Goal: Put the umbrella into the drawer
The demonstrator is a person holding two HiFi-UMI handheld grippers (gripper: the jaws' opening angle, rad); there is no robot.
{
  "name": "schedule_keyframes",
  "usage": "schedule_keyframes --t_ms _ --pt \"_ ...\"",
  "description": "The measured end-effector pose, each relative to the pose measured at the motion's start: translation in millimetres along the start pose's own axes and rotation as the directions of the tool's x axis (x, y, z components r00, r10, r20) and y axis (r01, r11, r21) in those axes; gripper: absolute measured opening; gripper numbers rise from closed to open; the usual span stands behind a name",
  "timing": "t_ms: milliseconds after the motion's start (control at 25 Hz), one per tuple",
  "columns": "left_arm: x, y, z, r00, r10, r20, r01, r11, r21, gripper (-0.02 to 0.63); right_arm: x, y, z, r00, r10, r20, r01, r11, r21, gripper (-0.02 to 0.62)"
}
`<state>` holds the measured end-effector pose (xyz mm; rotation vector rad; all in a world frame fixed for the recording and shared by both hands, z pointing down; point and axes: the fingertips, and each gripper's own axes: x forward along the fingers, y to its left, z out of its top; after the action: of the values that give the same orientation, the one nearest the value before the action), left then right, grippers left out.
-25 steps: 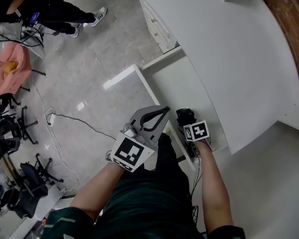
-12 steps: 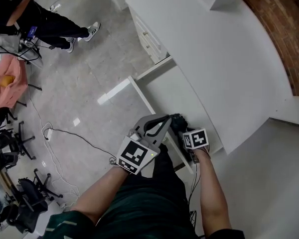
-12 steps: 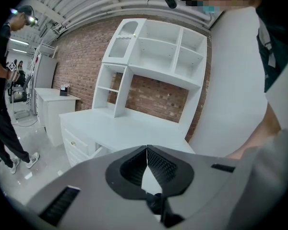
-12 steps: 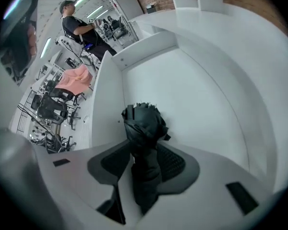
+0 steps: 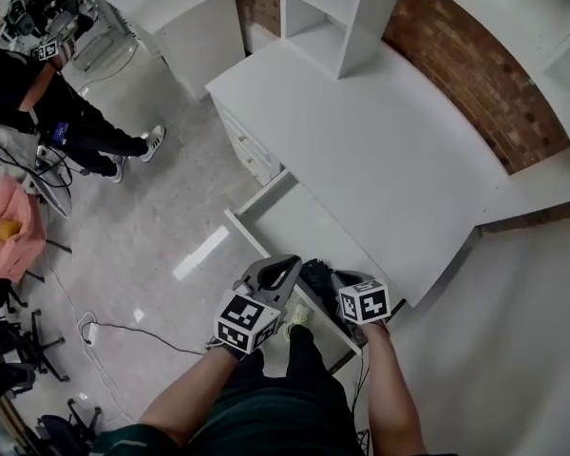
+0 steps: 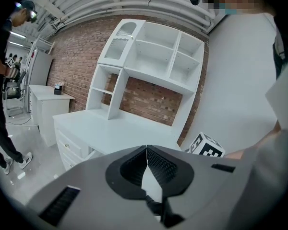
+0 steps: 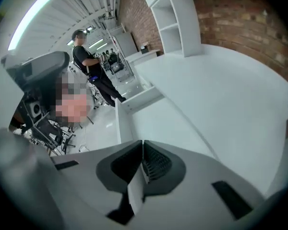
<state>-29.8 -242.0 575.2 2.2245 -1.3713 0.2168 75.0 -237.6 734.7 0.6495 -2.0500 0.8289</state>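
The grey left gripper (image 6: 147, 148) and right gripper (image 7: 142, 142) have jaws together, empty, beside the black folded umbrella (image 5: 315, 278) in the open white drawer (image 5: 299, 226).

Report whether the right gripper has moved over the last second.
Yes. The right gripper has lifted up off the umbrella, away from the drawer floor, jaws shut and empty.

Grey left claw (image 5: 293, 266), black-white marker cube (image 5: 245, 319)
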Motion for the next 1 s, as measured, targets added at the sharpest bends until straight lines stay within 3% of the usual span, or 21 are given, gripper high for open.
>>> schedule_keyframes --t_ms 160,320,600,840,1000 --pt "-13 -11 9 1.000 -0.017 -0.006 0.017 1.000 -0.005 0.006 -38 18 22 0.991 -0.024 0.130 0.024 1.000 0.001 0.008" --pt "-25 -20 18 0.999 -0.032 -0.010 0.032 0.999 0.006 0.006 -79 32 47 0.956 -0.070 0.283 0.062 0.997 0.035 0.005" --pt "-45 -34 50 0.998 -0.062 0.030 0.060 0.997 0.054 0.006 -155 52 87 0.852 -0.154 0.501 0.132 0.988 0.078 0.005" --pt "-61 -45 80 0.996 -0.062 0.070 0.057 0.995 0.083 0.006 -210 67 114 0.764 -0.167 0.623 0.142 0.986 0.090 0.005" --pt "-83 -52 94 0.995 -0.051 0.092 0.042 0.995 0.092 0.006 -238 83 117 0.726 -0.192 0.660 0.182 0.980 0.085 0.005"
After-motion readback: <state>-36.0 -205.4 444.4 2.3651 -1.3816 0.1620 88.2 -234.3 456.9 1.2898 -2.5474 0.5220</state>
